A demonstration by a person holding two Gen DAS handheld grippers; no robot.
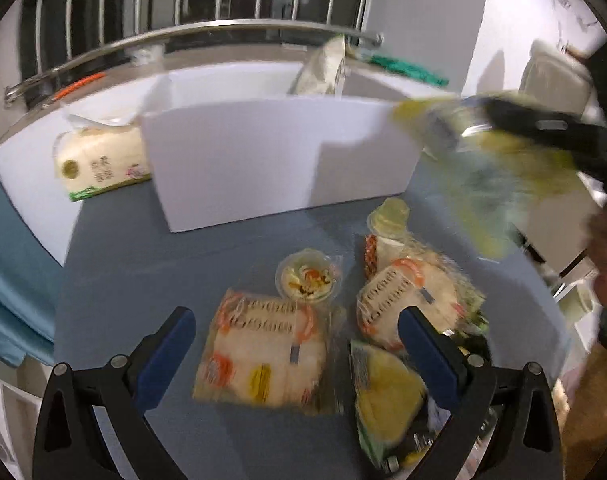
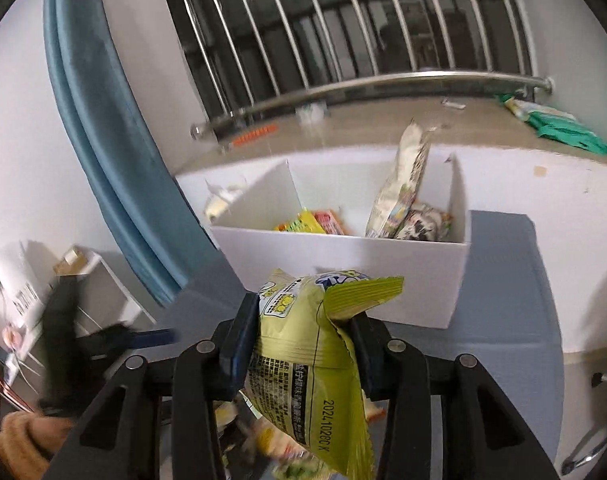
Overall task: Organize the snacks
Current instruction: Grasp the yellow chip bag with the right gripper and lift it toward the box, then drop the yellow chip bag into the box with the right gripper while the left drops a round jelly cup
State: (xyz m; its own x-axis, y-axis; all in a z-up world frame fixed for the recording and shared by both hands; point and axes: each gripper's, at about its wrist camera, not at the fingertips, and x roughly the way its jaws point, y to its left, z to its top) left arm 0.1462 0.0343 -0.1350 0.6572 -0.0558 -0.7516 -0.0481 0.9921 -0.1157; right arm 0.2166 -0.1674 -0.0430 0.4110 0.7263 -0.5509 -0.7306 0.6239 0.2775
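In the left wrist view my left gripper (image 1: pixel 299 346) hangs open over a clear bread packet (image 1: pixel 263 356) lying flat on the grey table (image 1: pixel 143 264). A second bread packet (image 1: pixel 407 300), a pudding cup (image 1: pixel 309 276), a jelly cup (image 1: pixel 387 216) and a yellow packet (image 1: pixel 383 400) lie close by. My right gripper (image 2: pixel 303 340) is shut on a yellow-green snack bag (image 2: pixel 315 380), held in the air in front of the white box (image 2: pixel 343 276). The same bag (image 1: pixel 503 176) shows blurred at the upper right of the left wrist view. Inside the box stand a pale bag (image 2: pixel 403 184) and small orange packets (image 2: pixel 311 222).
A tissue pack (image 1: pixel 99 160) lies left of the white box (image 1: pixel 279 160). Behind the box run a stone sill (image 2: pixel 383 128) and a steel rail (image 2: pixel 363 84) with window bars. A blue curtain (image 2: pixel 103 120) hangs at the left. Green cloth (image 2: pixel 571 132) lies on the sill.
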